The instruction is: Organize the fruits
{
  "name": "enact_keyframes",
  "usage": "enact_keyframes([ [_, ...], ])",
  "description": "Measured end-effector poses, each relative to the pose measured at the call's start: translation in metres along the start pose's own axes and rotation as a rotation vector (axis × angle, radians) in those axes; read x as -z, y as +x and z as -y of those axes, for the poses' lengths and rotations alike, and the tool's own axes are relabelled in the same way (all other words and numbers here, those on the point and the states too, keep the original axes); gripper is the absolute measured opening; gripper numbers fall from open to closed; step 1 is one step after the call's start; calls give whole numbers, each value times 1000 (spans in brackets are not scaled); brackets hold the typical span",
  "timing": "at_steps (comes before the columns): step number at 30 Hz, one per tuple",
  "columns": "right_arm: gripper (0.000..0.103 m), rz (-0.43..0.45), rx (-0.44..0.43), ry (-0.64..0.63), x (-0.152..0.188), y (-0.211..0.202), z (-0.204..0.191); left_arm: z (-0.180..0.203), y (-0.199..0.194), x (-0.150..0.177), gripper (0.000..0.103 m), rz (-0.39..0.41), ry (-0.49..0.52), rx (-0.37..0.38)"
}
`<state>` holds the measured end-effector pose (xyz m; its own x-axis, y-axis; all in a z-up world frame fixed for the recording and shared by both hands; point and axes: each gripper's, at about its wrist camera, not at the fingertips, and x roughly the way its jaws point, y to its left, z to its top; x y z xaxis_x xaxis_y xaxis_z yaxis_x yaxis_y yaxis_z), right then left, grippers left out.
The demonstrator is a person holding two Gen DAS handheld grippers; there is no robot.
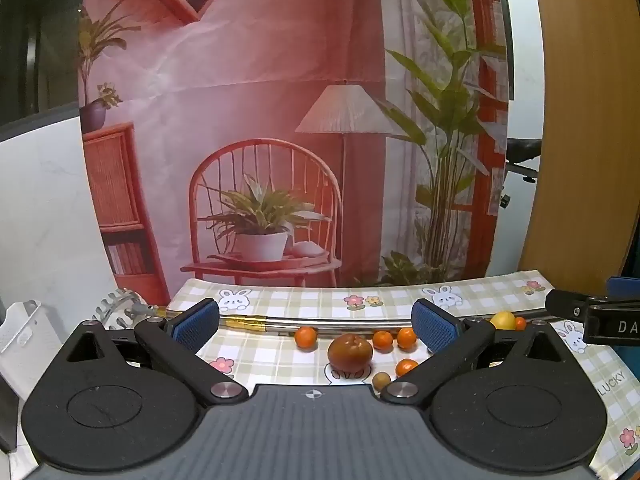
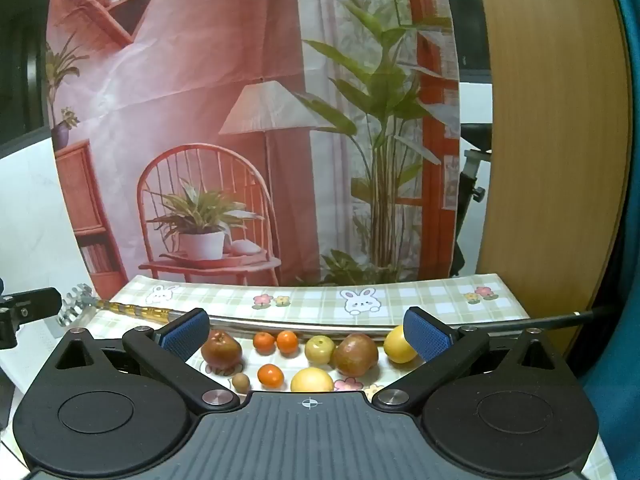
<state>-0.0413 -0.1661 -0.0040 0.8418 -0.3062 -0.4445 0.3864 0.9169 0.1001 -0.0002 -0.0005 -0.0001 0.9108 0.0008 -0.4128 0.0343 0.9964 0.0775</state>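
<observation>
One yellow fruit (image 2: 311, 381) perhaps half-hidden.

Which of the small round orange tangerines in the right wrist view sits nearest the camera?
The lone small orange tangerine in the front row, beside the tiny brown fruit; the other two sit farther back, side by side.

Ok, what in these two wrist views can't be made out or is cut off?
- Yellow fruit, right wrist view: lower part hidden by the tongs' body.
- Yellow fruit, left wrist view: mostly behind the left tongs' finger.
- Clear ridged object, left view: partly hidden, identity unclear.
- Any fruit container: none in view.
</observation>
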Motion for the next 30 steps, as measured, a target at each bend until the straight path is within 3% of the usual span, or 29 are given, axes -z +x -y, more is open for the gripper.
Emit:
enact_keyframes([
  [30, 103, 22, -2, 3, -1, -6, 5, -2, -7, 4, 103, 50, 11, 15],
])
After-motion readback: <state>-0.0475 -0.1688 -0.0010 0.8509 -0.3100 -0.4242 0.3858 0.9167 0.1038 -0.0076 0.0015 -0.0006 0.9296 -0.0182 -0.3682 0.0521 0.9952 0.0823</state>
